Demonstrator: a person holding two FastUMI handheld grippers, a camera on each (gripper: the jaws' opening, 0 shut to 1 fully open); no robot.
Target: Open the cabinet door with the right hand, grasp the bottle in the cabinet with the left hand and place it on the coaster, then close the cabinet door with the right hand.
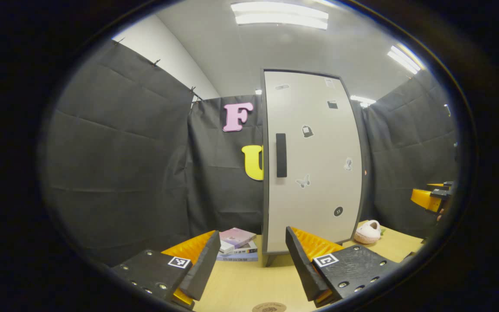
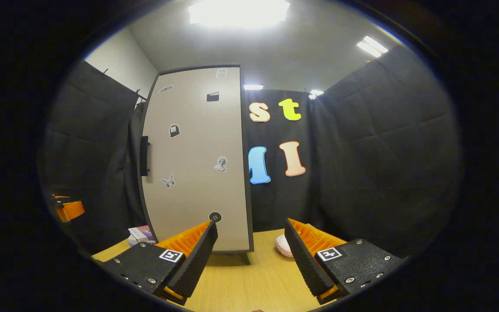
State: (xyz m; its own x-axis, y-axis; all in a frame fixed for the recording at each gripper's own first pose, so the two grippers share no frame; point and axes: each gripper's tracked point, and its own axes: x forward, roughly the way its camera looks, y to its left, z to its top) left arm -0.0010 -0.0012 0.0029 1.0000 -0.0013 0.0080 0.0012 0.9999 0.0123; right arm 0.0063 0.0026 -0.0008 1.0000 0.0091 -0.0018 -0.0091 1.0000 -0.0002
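The cabinet door (image 1: 314, 160) is closed, in the middle of the frame. Both the left hand-held gripper (image 1: 249, 260) and right hand-held gripper (image 2: 249, 255) are wide apart, holding nothing, above the bench (image 1: 249, 281).

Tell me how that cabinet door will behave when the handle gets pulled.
The cabinet door looks like a flat rigid panel, so it should swing without flexing. The black handle sits at its left edge, suggesting right-side hinges. The tall cabinet on thin legs might shift.

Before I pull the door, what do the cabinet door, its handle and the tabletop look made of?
Cabinet door: likely laminated board, smooth matte off-white, dark edging. Handle: matte black bar, plastic or coated metal; cannot tell. Tabletop: light wood or wood-look laminate, fine straight grain.
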